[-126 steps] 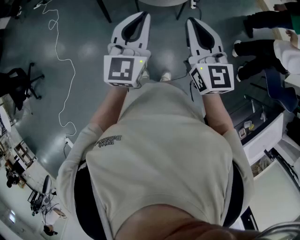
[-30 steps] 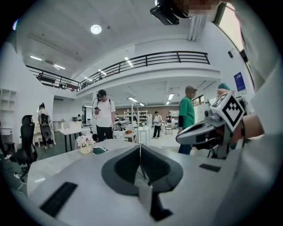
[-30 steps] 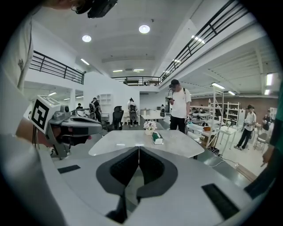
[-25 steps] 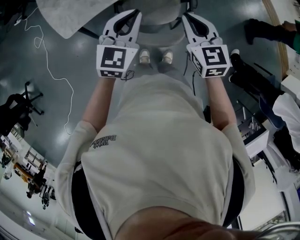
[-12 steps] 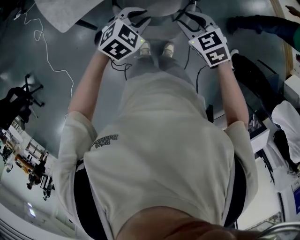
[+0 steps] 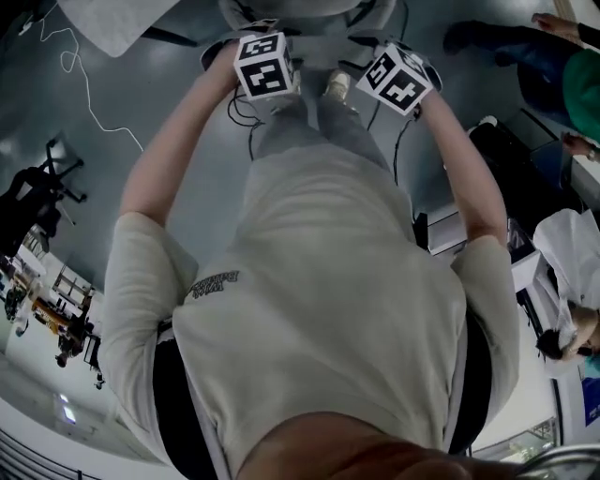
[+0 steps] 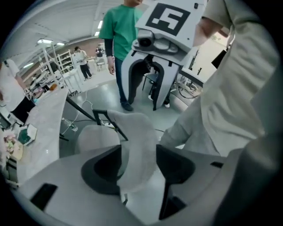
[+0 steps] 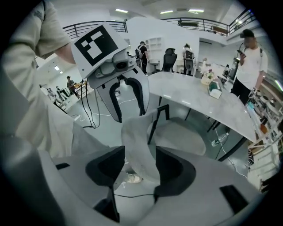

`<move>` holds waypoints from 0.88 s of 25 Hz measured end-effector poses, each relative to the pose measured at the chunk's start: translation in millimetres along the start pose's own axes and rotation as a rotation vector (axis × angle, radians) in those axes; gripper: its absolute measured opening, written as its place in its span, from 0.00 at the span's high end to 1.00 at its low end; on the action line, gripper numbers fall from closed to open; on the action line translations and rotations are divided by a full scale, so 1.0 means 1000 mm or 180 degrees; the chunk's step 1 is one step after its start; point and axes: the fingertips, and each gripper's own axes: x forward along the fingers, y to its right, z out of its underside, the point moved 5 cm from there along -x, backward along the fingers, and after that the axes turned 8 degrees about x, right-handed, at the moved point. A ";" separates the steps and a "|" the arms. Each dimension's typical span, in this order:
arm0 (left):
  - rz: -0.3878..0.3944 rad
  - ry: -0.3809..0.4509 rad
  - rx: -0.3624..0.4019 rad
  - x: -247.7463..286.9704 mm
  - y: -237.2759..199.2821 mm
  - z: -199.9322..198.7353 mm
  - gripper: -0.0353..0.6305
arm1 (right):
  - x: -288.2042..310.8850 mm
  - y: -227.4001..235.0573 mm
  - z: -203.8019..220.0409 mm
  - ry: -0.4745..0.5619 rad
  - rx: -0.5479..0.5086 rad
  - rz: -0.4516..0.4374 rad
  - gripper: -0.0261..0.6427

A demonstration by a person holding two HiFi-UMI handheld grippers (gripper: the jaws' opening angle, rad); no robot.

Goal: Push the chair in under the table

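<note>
The grey chair's curved backrest [image 7: 137, 141] rises between the jaws of my left gripper [image 7: 138, 156], which are opening; I see no pad pressing on it. The same backrest [image 8: 137, 145] stands between the opening jaws of my right gripper [image 8: 139, 165]. The chair's seat [image 8: 179, 134] lies partly under the white table [image 8: 199, 103]. In the head view both grippers [image 6: 246, 33] [image 6: 389, 47] point steeply down at the chair [image 6: 291, 11], side by side, marker cubes upward. Each gripper shows in the other's view [image 7: 143, 95] [image 8: 130, 108].
The table's edge [image 6: 103, 23] shows at the upper left. A white cable [image 6: 89, 94] trails over the grey floor, with a black office chair [image 6: 33, 211] at the left. A person in a green shirt [image 7: 121, 35] and another in white [image 8: 250, 57] stand nearby.
Both grippers have dropped from chest height to the chair's backrest and tipped steeply down. Their jaws, shut a second ago, have opened around the backrest.
</note>
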 end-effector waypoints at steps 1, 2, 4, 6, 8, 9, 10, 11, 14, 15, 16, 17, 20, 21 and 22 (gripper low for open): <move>0.0106 -0.0033 0.0030 0.010 0.004 0.001 0.61 | 0.007 0.000 0.006 -0.0054 -0.0020 -0.0047 0.63; 0.0210 -0.0058 0.0048 0.019 0.008 0.002 0.59 | 0.014 0.000 0.011 -0.0107 -0.0050 -0.0086 0.62; 0.0375 -0.0089 0.0053 0.034 0.018 0.007 0.58 | 0.027 -0.003 0.019 -0.0213 -0.0133 -0.0135 0.60; 0.0466 -0.0101 0.0028 0.047 0.026 0.014 0.57 | 0.038 -0.008 0.025 -0.0306 -0.0212 -0.0163 0.58; 0.0506 -0.0133 -0.0004 0.058 0.030 0.021 0.57 | 0.050 -0.011 0.030 -0.0389 -0.0249 -0.0199 0.56; 0.0525 -0.0161 -0.0027 0.064 0.031 0.024 0.57 | 0.055 -0.012 0.034 -0.0435 -0.0272 -0.0208 0.55; 0.0551 -0.0196 -0.0055 0.070 0.032 0.028 0.57 | 0.061 -0.012 0.038 -0.0487 -0.0309 -0.0206 0.55; 0.0582 -0.0233 -0.0082 0.076 0.033 0.032 0.57 | 0.067 -0.012 0.042 -0.0543 -0.0349 -0.0199 0.55; 0.0609 -0.0300 -0.0145 0.094 0.037 0.045 0.57 | 0.090 -0.012 0.051 -0.0677 -0.0424 -0.0174 0.54; 0.0569 -0.0299 -0.0171 0.100 0.036 0.049 0.57 | 0.099 -0.013 0.054 -0.0700 -0.0442 -0.0155 0.54; 0.0516 -0.0294 -0.0200 0.105 0.035 0.053 0.57 | 0.107 -0.013 0.057 -0.0710 -0.0458 -0.0124 0.54; 0.0476 -0.0290 -0.0233 0.109 0.034 0.054 0.57 | 0.113 -0.013 0.059 -0.0705 -0.0463 -0.0082 0.54; 0.0477 -0.0313 -0.0291 0.112 0.031 0.051 0.57 | 0.114 -0.009 0.059 -0.0695 -0.0440 0.0051 0.55; 0.0497 -0.0343 -0.0269 0.113 0.032 0.049 0.57 | 0.113 -0.008 0.059 -0.0717 -0.0468 0.0094 0.56; 0.0510 -0.0375 -0.0237 0.114 0.032 0.049 0.57 | 0.113 -0.008 0.059 -0.0745 -0.0521 0.0144 0.58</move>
